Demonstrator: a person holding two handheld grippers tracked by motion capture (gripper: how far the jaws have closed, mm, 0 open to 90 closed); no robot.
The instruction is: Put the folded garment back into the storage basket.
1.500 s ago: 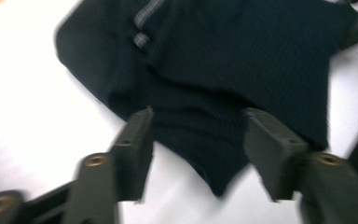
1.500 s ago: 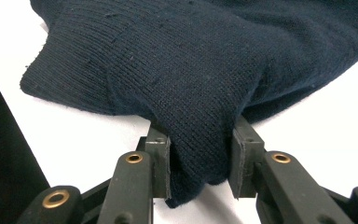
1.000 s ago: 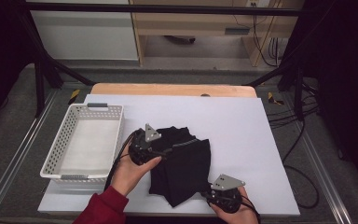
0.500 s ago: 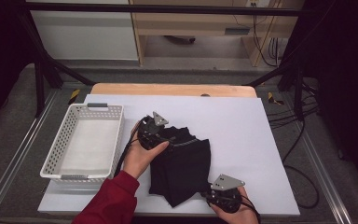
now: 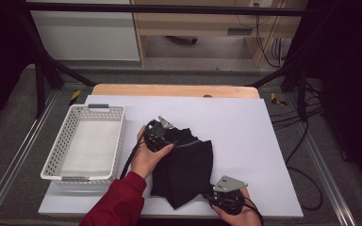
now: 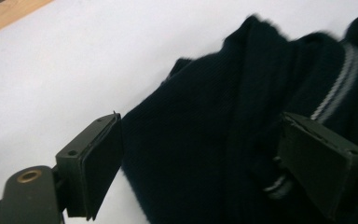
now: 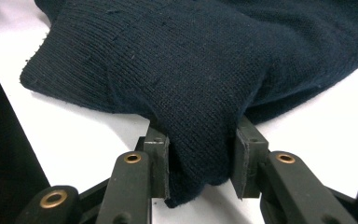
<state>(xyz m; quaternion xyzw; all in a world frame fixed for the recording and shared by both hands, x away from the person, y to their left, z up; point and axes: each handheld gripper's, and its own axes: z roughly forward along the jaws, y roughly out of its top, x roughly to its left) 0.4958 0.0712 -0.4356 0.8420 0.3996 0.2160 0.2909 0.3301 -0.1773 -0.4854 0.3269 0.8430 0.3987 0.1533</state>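
A dark navy knitted garment (image 5: pixel 188 165) with a thin pale stripe (image 6: pixel 338 86) lies crumpled on the white table top (image 5: pixel 245 127). My left gripper (image 5: pixel 168 136) rests at its far left corner. In the left gripper view my left gripper (image 6: pixel 205 154) stands open, the jaws wide on either side of a fold and the pads clear of the cloth. My right gripper (image 5: pixel 210 193) is at the garment's near right corner by the table's front edge. Seen in the right gripper view, my right gripper (image 7: pixel 200 158) is shut on a bunched hem of the garment (image 7: pixel 191 84).
A white perforated basket (image 5: pixel 56 150) stands on the left of the table, with nothing in it. A wooden strip (image 5: pixel 174 89) runs along the table's far edge. Cables (image 5: pixel 306 117) hang off the right side. Bare white surface lies to the right of and beyond the garment.
My left hand has moved from the garment's left side toward its far corner, a little to the right. The right hand and the hem it grips have stayed put.
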